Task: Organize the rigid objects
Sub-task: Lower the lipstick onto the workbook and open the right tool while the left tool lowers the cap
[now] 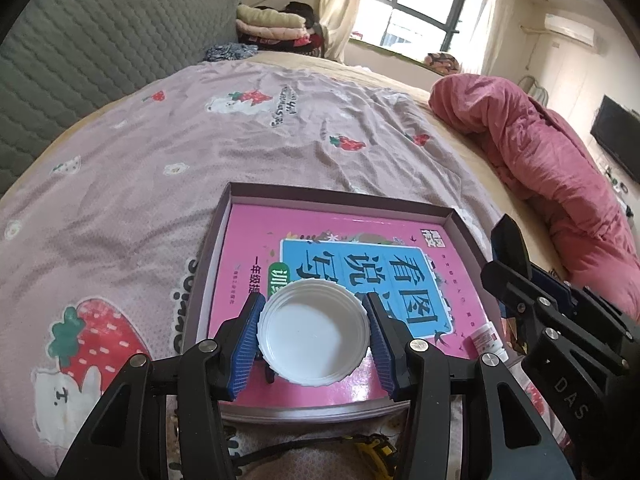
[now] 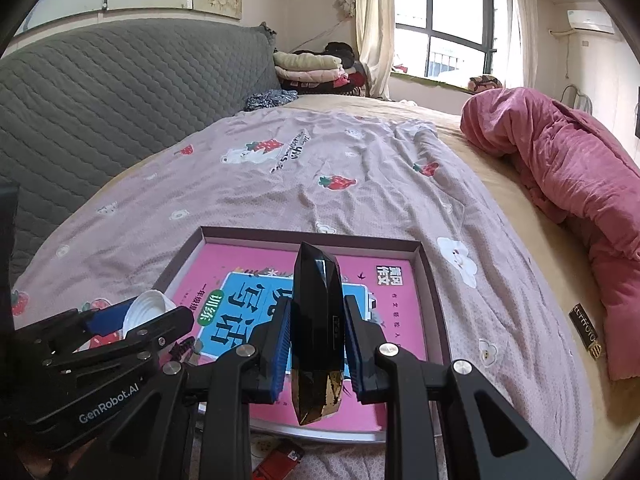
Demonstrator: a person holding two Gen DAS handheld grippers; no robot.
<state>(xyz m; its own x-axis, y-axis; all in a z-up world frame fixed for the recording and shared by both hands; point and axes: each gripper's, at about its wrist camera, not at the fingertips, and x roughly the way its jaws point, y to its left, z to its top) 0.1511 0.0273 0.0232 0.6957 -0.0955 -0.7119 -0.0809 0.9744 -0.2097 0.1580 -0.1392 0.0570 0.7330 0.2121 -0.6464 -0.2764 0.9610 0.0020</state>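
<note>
My left gripper (image 1: 314, 334) is shut on a white round lid (image 1: 314, 336), hollow side up, held over the near part of a pink book (image 1: 320, 240). The book lies inside a shallow cardboard tray (image 1: 224, 216) on the bed. My right gripper (image 2: 316, 336) is shut on a black faceted bottle (image 2: 317, 320) with a gold lower end, upright above the same book (image 2: 396, 304) and tray (image 2: 430, 280). In the right wrist view the left gripper (image 2: 132, 320) with the lid (image 2: 146, 308) shows at the left. The right gripper (image 1: 520, 276) appears at the right of the left wrist view.
A small white tube (image 1: 486, 338) lies on the book by the tray's right wall. A red lighter (image 2: 280, 462) and a yellow-black object (image 1: 376, 446) lie on the strawberry-print sheet (image 1: 200, 152) near the tray's front. A pink quilt (image 2: 568, 184) is bunched at right; a grey headboard (image 2: 100, 100) stands at left.
</note>
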